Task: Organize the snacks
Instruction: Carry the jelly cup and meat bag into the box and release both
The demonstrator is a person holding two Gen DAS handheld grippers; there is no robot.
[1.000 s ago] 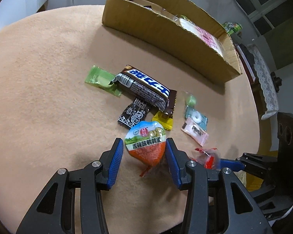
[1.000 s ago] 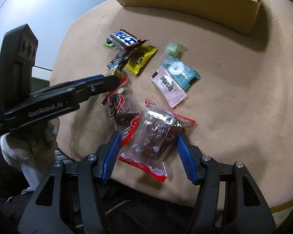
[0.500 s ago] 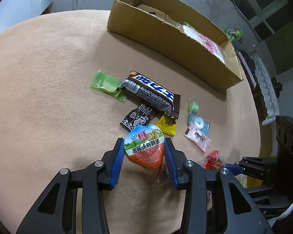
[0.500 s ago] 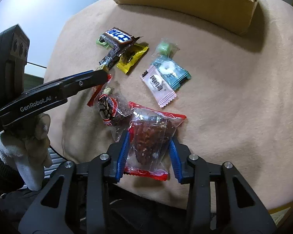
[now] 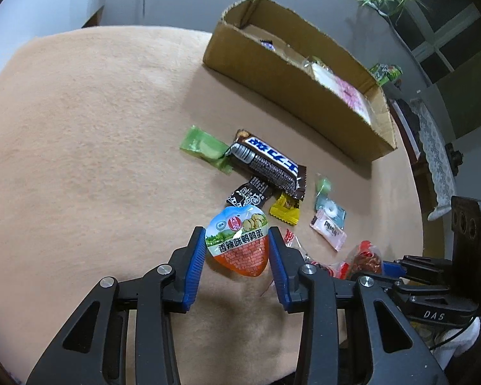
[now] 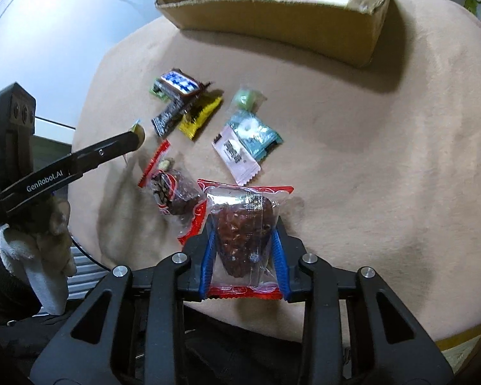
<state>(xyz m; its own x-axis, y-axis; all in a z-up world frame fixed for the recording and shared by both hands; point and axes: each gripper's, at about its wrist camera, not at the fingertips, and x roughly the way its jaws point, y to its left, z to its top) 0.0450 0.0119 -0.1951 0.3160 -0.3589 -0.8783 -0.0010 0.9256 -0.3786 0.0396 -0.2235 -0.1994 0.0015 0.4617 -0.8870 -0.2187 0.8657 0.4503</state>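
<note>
My left gripper (image 5: 237,243) is shut on an orange heart-shaped quail egg pack (image 5: 239,243) and holds it above the table. My right gripper (image 6: 244,240) is shut on a clear red-edged packet of dark dried meat (image 6: 243,234), lifted off the cloth. Loose snacks lie between the grippers and the box: a brown chocolate bar (image 5: 266,163), a green wrapper (image 5: 202,147), a black packet (image 5: 248,194), a yellow packet (image 5: 285,208), a pink sachet (image 6: 235,154), a teal candy (image 6: 256,131). A second red packet (image 6: 173,192) lies left of my right gripper.
A long open cardboard box (image 5: 291,96) with snacks inside stands at the far side of the round tan-clothed table (image 5: 80,160); it also shows in the right wrist view (image 6: 272,9). The left gripper's body (image 6: 64,170) crosses the right view's left side. The table edge is close below.
Both grippers have closed on their packets and lifted them up off the cloth. The remaining snacks have stayed in place.
</note>
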